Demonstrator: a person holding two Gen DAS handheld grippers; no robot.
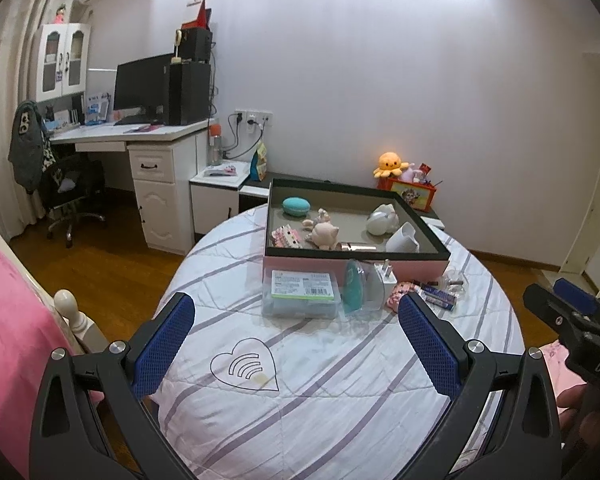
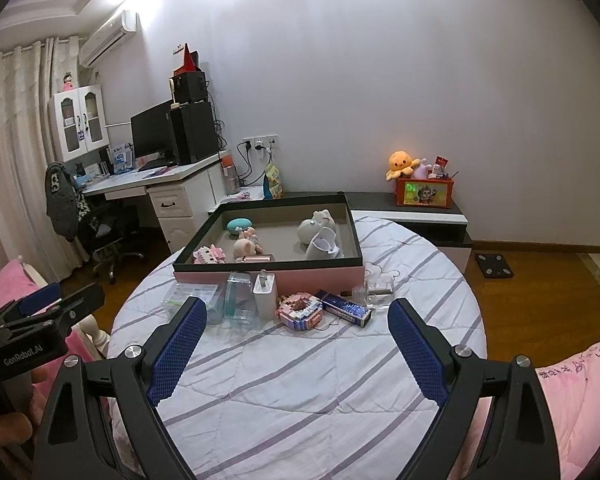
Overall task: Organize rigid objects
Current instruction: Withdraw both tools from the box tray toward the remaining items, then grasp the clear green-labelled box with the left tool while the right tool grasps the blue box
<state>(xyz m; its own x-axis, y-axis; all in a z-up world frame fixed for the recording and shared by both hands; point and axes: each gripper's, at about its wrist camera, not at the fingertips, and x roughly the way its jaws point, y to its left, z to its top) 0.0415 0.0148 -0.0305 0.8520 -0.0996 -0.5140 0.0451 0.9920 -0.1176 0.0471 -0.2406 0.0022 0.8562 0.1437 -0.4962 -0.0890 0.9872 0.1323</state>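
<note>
A pink box with a dark rim (image 1: 354, 265) (image 2: 268, 276) sits on the striped bed cover (image 1: 320, 380) (image 2: 300, 380) and holds several small items: a teal case (image 1: 296, 205), a pink figurine (image 1: 325, 235), a white mug (image 1: 402, 239). In front of it lie a clear plastic case (image 1: 302, 293), a white charger (image 1: 382, 283) (image 2: 265, 295), a pink block piece (image 2: 300, 311), a blue tube (image 2: 346, 307). My left gripper (image 1: 296, 340) and right gripper (image 2: 294, 344) are both open and empty, short of this row.
A white desk (image 1: 140, 136) with a monitor stands at the left, with an office chair (image 1: 66, 188). A low cabinet (image 2: 420, 216) behind the bed carries an orange toy box (image 2: 424, 194). A pink quilt (image 1: 8, 340) lies at the left.
</note>
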